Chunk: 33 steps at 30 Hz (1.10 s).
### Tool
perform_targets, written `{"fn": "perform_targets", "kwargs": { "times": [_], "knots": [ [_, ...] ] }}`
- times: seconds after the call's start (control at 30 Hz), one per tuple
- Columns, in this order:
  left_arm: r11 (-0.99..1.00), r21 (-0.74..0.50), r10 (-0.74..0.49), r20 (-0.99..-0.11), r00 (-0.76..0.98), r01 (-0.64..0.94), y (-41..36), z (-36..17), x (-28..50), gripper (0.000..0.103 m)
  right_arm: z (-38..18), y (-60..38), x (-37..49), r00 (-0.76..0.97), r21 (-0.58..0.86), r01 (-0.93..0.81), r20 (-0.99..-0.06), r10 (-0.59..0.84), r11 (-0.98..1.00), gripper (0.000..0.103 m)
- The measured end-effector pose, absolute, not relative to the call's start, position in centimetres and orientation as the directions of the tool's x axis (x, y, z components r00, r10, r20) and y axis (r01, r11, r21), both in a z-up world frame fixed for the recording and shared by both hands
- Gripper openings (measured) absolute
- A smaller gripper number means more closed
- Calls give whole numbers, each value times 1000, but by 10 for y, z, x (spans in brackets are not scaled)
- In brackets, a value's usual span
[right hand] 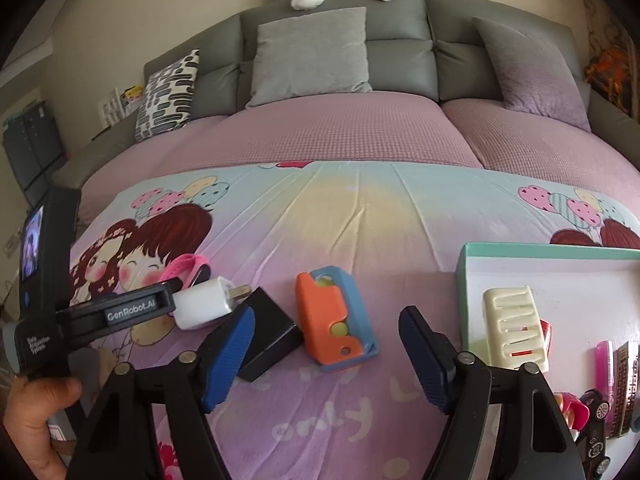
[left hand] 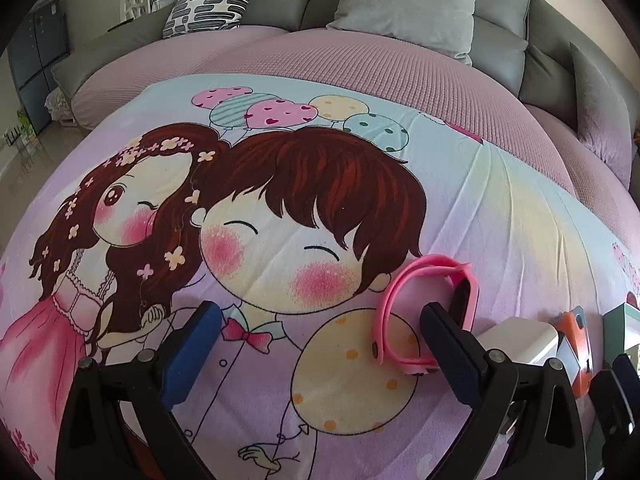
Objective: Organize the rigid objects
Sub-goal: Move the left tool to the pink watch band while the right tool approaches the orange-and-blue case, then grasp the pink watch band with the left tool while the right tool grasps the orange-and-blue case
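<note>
The right gripper (right hand: 326, 346) stands open around the orange-and-blue plastic toy (right hand: 336, 318), pads not yet touching it, I think; square up before closing. The left gripper (left hand: 320, 344) gapes beside the rubbery pink band (left hand: 426, 312). Beyond, the white-floored tray (right hand: 560, 280) holds a ribbed cream clip (right hand: 514, 328).

"GenRobot.AI" on the left gripper (right hand: 176, 288); "only" on the bedsheet (right hand: 340, 208).
</note>
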State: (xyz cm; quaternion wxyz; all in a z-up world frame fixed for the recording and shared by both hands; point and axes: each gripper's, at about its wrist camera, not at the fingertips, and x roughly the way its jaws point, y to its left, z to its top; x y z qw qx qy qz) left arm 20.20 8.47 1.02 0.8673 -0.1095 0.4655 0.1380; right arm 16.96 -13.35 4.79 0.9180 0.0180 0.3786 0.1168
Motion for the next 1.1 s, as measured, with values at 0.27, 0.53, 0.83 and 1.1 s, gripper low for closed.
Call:
{"fn": "perform_targets", "kwargs": {
  "times": [0.27, 0.53, 0.83, 1.1],
  "knots": [
    [939, -4, 185, -836, 516, -344, 82, 7, 208, 99, 46, -135, 169, 678, 128, -198, -698, 230, 972, 76],
    [899, 85, 301, -832, 466, -429, 98, 11, 201, 86, 46, -138, 172, 675, 132, -189, -703, 226, 973, 69],
    [923, 141, 312, -818, 483, -357, 80, 18, 207, 48, 46, -131, 181, 664, 67, -194, -726, 182, 979, 55],
    [927, 139, 305, -818, 488, -348, 78, 17, 206, 44, 32, -126, 180, 609, 23, -205, -780, 146, 978, 52]
  ]
}}
